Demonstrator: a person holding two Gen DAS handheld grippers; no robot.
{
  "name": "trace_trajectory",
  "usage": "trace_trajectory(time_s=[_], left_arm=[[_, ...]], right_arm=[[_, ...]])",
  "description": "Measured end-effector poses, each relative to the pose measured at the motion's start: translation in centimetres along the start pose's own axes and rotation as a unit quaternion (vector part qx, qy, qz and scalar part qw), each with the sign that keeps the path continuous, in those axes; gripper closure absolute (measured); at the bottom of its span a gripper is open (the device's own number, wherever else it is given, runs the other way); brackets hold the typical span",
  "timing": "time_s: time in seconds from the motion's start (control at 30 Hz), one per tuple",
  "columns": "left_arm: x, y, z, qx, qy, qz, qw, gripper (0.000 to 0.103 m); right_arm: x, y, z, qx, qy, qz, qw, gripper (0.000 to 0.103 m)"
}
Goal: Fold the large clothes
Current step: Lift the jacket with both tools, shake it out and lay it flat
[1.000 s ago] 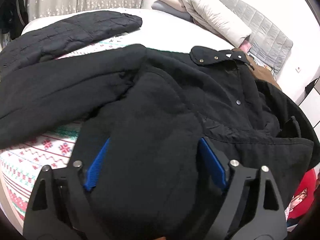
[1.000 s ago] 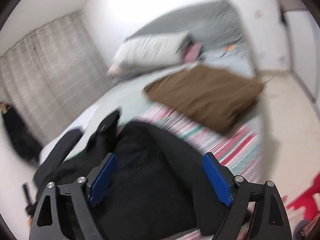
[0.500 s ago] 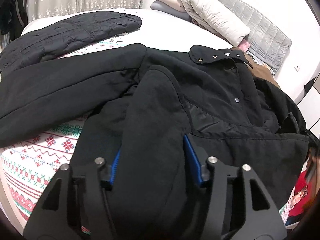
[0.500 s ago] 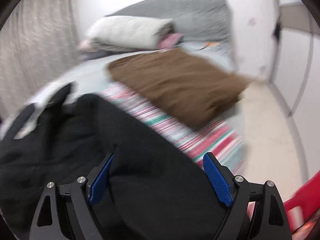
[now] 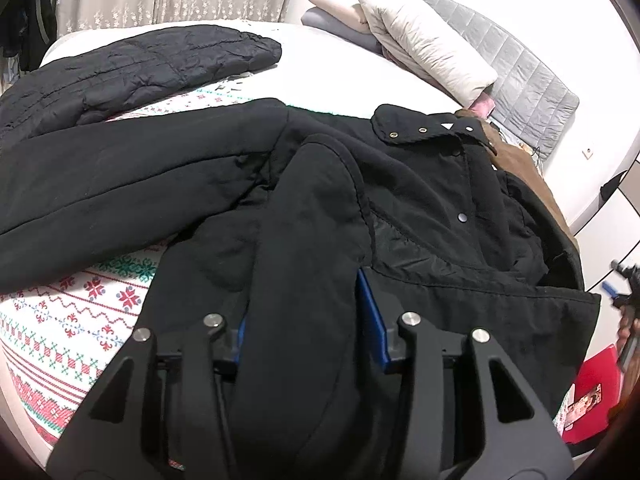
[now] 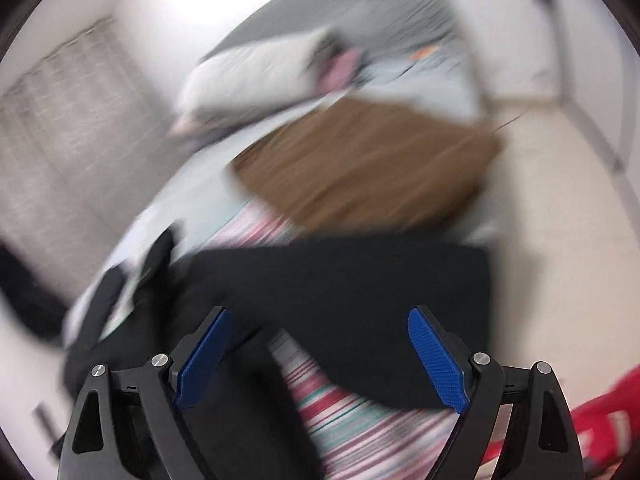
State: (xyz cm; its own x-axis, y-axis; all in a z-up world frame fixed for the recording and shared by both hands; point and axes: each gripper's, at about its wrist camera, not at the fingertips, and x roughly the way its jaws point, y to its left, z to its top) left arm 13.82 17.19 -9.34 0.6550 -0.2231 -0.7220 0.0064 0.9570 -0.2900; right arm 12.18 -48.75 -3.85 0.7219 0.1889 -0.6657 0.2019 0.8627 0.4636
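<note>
A large black coat (image 5: 420,200) lies spread on the bed, collar with snaps at the far side. One sleeve (image 5: 312,208) is folded over its front and runs toward me. My left gripper (image 5: 306,320) is closing; the sleeve's thick fabric fills the gap and both blue pads press on it. In the blurred right wrist view, my right gripper (image 6: 320,344) stands wide open just above the coat's edge (image 6: 360,280), with nothing gripped. That right gripper (image 5: 618,292) also shows small at the right edge of the left wrist view.
A second black quilted jacket (image 5: 140,68) lies at the far left of the bed. A brown garment (image 6: 360,168) lies beyond the coat. Pillows (image 5: 424,40) are stacked against the grey headboard. The patterned bedspread (image 5: 80,312) shows at the left, a red item (image 5: 592,384) lower right.
The left jaws have drawn in from wide apart until they press on the sleeve fold. The right gripper has swung along the coat's edge, still wide open; its view is blurred.
</note>
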Motion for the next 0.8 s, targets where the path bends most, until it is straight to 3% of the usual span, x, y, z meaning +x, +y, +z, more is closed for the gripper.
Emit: trace_trajectory(time_s=[0.1, 0.17, 0.23, 0.3, 0.33, 0.37, 0.43, 0.6, 0.8], left_arm=[[-0.1, 0.0, 0.0, 0.001, -0.001, -0.001, 1.0000, 0.060], [-0.1, 0.2, 0.1, -0.008, 0.002, -0.009, 0.9999, 0.066], [-0.3, 0.3, 0.1, -0.015, 0.002, -0.019, 0.9997, 0.079], [-0.9, 0.0, 0.0, -0.013, 0.000, -0.027, 0.9996, 0.085], [-1.5, -0.2, -0.1, -0.008, -0.006, -0.028, 0.9996, 0.088], [-2.4, -0.4, -0.4, -0.006, -0.014, -0.030, 0.9994, 0.088], [-4.7, -0.4, -1.0, -0.007, -0.029, -0.041, 0.9987, 0.091], [-11.4, 0.7, -2.8, -0.024, -0.060, -0.086, 0.9942, 0.092], [-18.6, 1.4, -8.1, 0.043, -0.038, -0.080, 0.9952, 0.093]], right_arm=[[4.4, 3.3, -3.6, -0.031, 0.068, 0.045, 0.996, 0.012], [6.9, 4.6, -5.0, -0.044, 0.088, 0.038, 0.994, 0.012], [9.6, 5.8, -6.6, -0.043, 0.107, 0.023, 0.993, 0.013], [11.3, 6.7, -7.6, -0.031, 0.113, 0.030, 0.993, 0.039], [11.2, 7.2, -8.0, -0.026, 0.113, 0.046, 0.992, 0.066], [11.2, 7.4, -8.2, -0.018, 0.111, 0.059, 0.992, 0.082], [9.9, 8.1, -8.0, -0.023, 0.095, 0.067, 0.993, 0.092], [2.5, 8.5, -7.8, -0.065, 0.047, 0.083, 0.993, 0.094], [-6.2, 6.1, -11.3, -0.108, 0.020, 0.087, 0.990, 0.095]])
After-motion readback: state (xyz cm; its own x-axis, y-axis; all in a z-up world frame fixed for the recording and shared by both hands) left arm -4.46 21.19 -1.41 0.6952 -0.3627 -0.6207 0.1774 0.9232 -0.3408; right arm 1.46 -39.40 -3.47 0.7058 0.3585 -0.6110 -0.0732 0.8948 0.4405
